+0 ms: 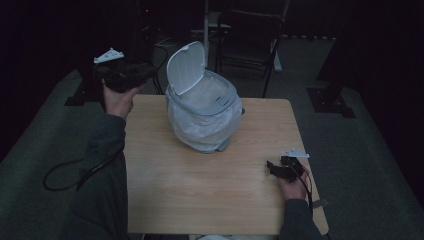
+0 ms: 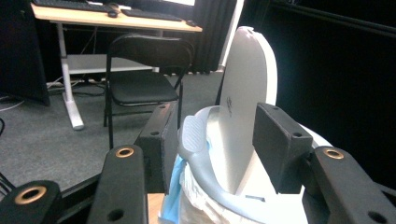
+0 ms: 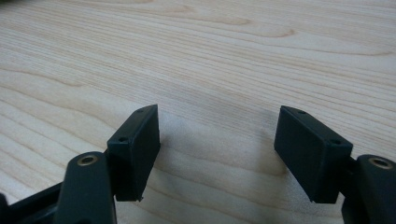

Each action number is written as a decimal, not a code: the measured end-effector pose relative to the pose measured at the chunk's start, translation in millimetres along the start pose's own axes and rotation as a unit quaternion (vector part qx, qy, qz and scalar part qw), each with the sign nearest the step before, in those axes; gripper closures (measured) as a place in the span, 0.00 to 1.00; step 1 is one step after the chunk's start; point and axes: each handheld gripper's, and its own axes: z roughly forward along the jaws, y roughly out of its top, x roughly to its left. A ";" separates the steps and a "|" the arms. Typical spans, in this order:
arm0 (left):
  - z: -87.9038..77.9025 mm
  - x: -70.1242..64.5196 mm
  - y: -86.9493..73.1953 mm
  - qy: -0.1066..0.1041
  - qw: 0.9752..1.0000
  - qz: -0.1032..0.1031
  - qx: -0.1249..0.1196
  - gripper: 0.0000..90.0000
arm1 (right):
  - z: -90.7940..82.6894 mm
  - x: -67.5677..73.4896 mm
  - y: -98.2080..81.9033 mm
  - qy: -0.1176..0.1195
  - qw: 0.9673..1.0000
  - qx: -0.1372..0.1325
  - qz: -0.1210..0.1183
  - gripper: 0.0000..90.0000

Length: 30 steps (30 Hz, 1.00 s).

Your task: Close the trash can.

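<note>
High view: a square table of pale wood-grain laminate (image 1: pixel 200 190) on dark grey carpet; at its 12 o'clock edge, a small round grey plastic bin (image 1: pixel 204 116) lined with a crinkled white plastic bag, its oval white lid (image 1: pixel 186 67) hinged up and leaning toward 11 o'clock; a black folding chair (image 1: pixel 248 40) stands beyond the table at 12 to 1 o'clock; the left gripper (image 1: pixel 145 74), black with a grey three-cornered plate on top, is held up off the table's 10 o'clock corner by the left hand (image 1: pixel 119 100), pointed toward the bin, near the lid but apart from it; jaw gap too dark to judge here; the right gripper (image 1: pixel 272 166), black, sits low at 4 o'clock in the right hand (image 1: pixel 294 187), well apart from the bin.

Left gripper view: matte black block jaws stand spread, nothing between their faces; the lid rises smooth and curved beyond the gap, edge-on; the bin's grey rim and blue-white bag folds lie below; a pale desk (image 2: pixel 112 18) with a white leg lies at 11 o'clock.

Right gripper view: jaws wide apart over bare grained table surface, empty; soft shadows under both blocks.
</note>
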 end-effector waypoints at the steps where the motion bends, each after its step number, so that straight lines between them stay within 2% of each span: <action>1: 1.1 -0.7 0.2 0.000 1.000 0.001 0.001 0.57 | 0.0 0.0 0.0 0.000 1.000 0.000 0.000 0.34; 18: 17.4 -10.3 3.7 -0.001 1.000 0.003 0.006 0.56 | 0.0 0.2 0.0 0.000 1.000 0.000 0.000 0.33; 30: 24.1 -6.1 3.6 0.006 1.000 -0.009 0.005 0.57 | -0.5 0.7 -0.4 0.001 1.000 0.000 0.000 0.33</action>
